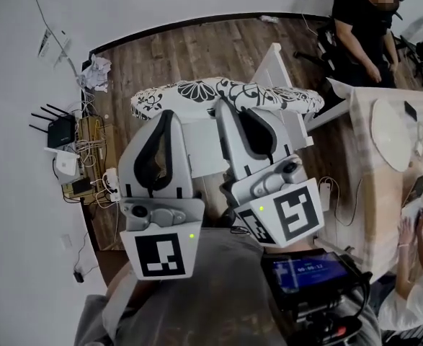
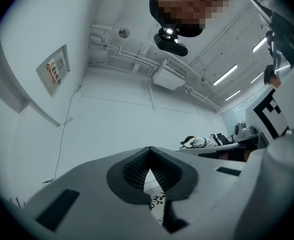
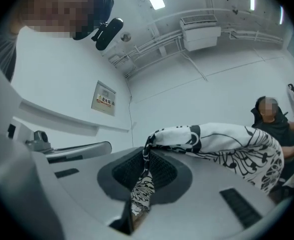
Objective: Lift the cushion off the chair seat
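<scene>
The cushion (image 1: 225, 96) hangs in the air, my left claw (image 2: 149, 154) and right claw (image 3: 145, 159) each clamped on its near edge; it looks clear of the white chair (image 1: 274, 62), so the lift seems all but done

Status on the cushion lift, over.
Left claw, right claw both shut on cushion edge. Cushion raised above white chair. Nothing in the way.
</scene>
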`<control>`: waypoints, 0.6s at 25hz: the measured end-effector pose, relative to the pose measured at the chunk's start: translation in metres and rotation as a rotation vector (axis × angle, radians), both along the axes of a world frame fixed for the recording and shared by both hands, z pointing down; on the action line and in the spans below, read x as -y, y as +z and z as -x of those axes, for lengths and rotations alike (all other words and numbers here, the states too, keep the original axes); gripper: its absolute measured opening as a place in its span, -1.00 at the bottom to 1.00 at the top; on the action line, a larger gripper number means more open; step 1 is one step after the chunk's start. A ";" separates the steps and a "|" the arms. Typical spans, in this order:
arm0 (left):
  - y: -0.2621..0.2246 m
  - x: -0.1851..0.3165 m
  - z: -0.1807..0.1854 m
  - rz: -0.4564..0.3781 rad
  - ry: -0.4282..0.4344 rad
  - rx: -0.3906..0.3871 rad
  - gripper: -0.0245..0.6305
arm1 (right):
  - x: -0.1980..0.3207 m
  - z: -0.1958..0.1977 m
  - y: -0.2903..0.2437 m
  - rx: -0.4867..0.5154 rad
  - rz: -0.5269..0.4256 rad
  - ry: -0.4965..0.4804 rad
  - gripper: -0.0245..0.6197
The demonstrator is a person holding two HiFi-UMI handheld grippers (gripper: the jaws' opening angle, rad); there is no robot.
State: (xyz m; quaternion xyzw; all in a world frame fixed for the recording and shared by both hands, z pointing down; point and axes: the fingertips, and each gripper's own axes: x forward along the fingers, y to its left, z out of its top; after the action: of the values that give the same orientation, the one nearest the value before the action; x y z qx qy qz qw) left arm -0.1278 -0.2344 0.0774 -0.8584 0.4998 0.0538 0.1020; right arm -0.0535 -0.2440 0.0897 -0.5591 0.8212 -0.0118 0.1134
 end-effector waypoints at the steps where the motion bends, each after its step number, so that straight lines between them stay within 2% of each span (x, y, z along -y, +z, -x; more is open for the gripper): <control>1: -0.003 -0.001 0.001 -0.004 0.003 -0.007 -0.91 | -0.003 0.001 -0.004 -0.011 -0.009 0.003 -0.84; 7: -0.014 -0.024 -0.014 -0.020 0.024 -0.044 -0.91 | -0.038 -0.009 -0.016 -0.068 -0.068 0.031 -0.84; 15: -0.023 -0.029 -0.014 -0.046 0.019 -0.020 -0.91 | -0.042 -0.008 -0.022 -0.141 -0.078 0.082 -0.84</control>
State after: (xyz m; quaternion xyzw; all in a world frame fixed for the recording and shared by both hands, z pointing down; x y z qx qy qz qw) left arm -0.1139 -0.2054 0.0540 -0.8600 0.4912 0.0747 0.1163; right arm -0.0458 -0.2020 0.0681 -0.5868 0.8034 0.0643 0.0776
